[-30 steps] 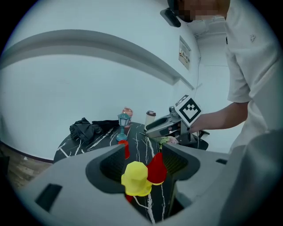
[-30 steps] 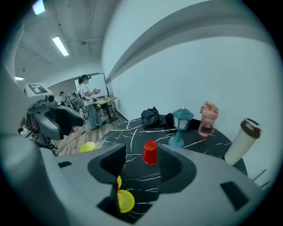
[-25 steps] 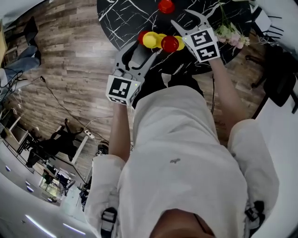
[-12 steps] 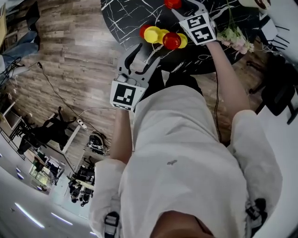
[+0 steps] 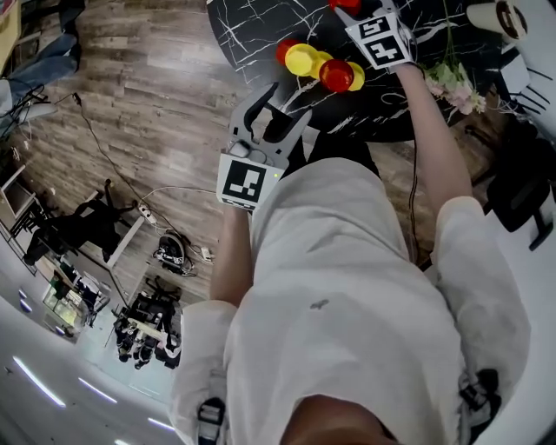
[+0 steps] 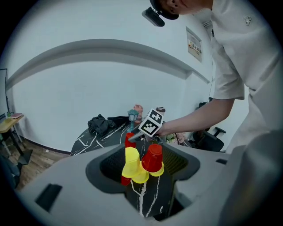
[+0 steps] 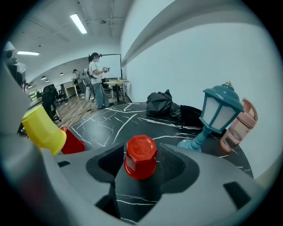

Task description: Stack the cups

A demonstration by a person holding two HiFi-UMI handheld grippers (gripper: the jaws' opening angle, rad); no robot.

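A cluster of upturned cups stands near the front of the black marble table (image 5: 243,26): a yellow cup (image 5: 302,59), a red cup (image 5: 336,76), another yellow (image 5: 355,78) and another red (image 5: 285,48). My left gripper (image 5: 289,101) hangs open at the table's edge, short of the cluster, with nothing in it; its own view shows the yellow cup (image 6: 131,160) and red cup (image 6: 153,156) ahead. Farther back a lone upturned red cup (image 7: 140,156) stands between the jaws of my right gripper (image 7: 141,164). Those jaws have just been opening, and gaps show on both sides of the cup.
A teal lantern (image 7: 219,110), a pink bottle (image 7: 241,123) and a black bag (image 7: 160,103) stand at the table's far side. Flowers (image 5: 456,83) lie at its right. People stand in the room beyond, and cables (image 5: 165,195) lie on the wooden floor.
My right gripper has moved away from the cluster and down around the lone red cup. My left gripper has drawn back a little from the cluster toward the table's edge.
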